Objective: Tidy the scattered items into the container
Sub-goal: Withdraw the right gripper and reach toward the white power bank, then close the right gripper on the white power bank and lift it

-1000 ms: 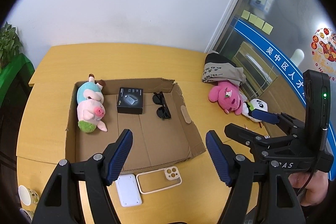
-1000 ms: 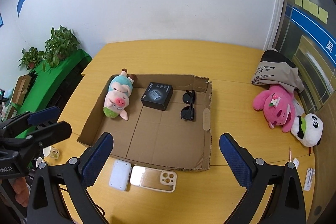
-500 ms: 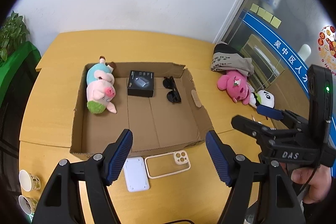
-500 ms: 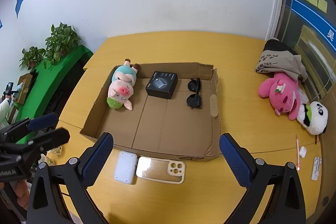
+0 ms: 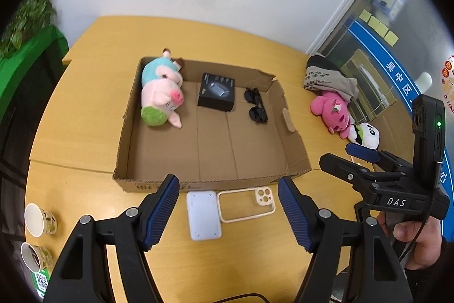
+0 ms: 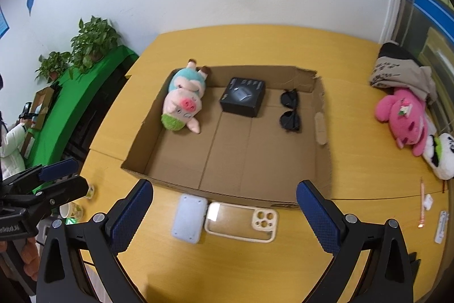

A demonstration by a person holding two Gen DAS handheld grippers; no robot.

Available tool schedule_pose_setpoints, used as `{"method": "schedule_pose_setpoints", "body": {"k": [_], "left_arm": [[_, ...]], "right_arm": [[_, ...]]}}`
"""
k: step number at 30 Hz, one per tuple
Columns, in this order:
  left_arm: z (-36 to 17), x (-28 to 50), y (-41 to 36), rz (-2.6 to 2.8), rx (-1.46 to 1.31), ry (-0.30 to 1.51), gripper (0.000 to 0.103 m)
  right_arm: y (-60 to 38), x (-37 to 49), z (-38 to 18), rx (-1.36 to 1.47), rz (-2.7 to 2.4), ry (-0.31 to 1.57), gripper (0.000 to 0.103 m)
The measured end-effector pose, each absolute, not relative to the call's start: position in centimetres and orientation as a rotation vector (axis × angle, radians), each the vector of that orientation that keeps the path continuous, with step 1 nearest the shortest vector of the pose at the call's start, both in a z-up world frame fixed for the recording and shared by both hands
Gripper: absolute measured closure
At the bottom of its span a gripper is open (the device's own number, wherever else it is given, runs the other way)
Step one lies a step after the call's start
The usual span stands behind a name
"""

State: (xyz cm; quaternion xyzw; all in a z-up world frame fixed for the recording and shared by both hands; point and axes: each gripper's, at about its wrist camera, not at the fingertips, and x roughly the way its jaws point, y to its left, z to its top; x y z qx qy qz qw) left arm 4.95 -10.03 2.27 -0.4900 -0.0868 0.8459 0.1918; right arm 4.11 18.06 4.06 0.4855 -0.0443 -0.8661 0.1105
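An open cardboard box (image 5: 295, 149) (image 6: 323, 161) lies on the yellow table. It holds a plush pig (image 5: 161, 101) (image 6: 184, 101), a black box (image 5: 217, 91) (image 6: 244, 97) and sunglasses (image 5: 256, 110) (image 6: 289, 111). In front of the box lie a white pad (image 5: 203, 215) (image 6: 189, 217) and a cream phone case (image 5: 247, 203) (image 6: 241, 222). My left gripper (image 5: 228, 215) is open above them. My right gripper (image 6: 224, 216) is open above them too, and also shows in the left wrist view (image 5: 349, 155).
A pink plush (image 5: 330, 110) (image 6: 403, 115), a panda plush (image 5: 366, 134) (image 6: 439, 158) and a folded bag (image 5: 329, 78) (image 6: 400, 73) lie at the table's right. Paper cups (image 5: 39, 220) stand at the left front. Small items (image 6: 422, 203) lie at the right edge.
Both grippers have pulled back and risen, so the box, white pad and phone case sit further up in each view. Both stay open and empty.
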Motion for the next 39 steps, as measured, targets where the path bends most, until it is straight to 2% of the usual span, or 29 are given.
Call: {"method": "schedule_pose_setpoints", "body": {"k": [5, 13, 19, 26, 29, 31, 32, 33, 35, 39], "left_arm": [[-1.4, 4.2, -12.0, 2.271, -1.476, -0.330, 0.031], [-10.5, 2.8, -13.3, 2.014, -1.651, -0.438, 0.031], [-16.9, 1.0, -12.2, 1.839, -1.717, -0.503, 0.031], [-22.7, -1.5, -11.0, 1.678, -1.774, -0.630, 0.031], [-23.7, -1.9, -10.4, 1.685, -1.790, -0.590, 0.031], [-23.7, -1.9, -10.0, 1.701, -1.779, -0.554, 0.034], [-23.7, -1.9, -9.9, 1.705, -1.780, -0.540, 0.040], [-23.8, -1.9, -9.7, 1.719, -1.792, -0.502, 0.053], [-23.9, -1.7, -9.5, 1.741, -1.813, -0.435, 0.064], [-23.9, -1.5, -9.4, 1.758, -1.840, -0.446, 0.067]], "right_arm": [[16.7, 3.7, -0.4, 1.525, -2.442, -0.140, 0.000], [13.1, 4.5, -10.3, 1.695, -2.166, -0.202, 0.001], [11.2, 4.9, -17.3, 1.816, -2.058, -0.320, 0.001], [9.4, 5.6, -21.9, 1.808, -2.104, -0.425, 0.000], [7.7, 5.9, -22.2, 1.759, -2.125, -0.366, 0.000], [6.5, 6.2, -22.6, 1.751, -2.138, -0.297, 0.000], [6.0, 6.3, -22.8, 1.753, -2.149, -0.266, 0.000], [5.6, 6.4, -23.0, 1.753, -2.159, -0.242, 0.000], [5.1, 6.4, -23.4, 1.754, -2.171, -0.211, 0.002], [4.0, 6.4, -23.9, 1.773, -2.208, -0.099, 0.011]]}}
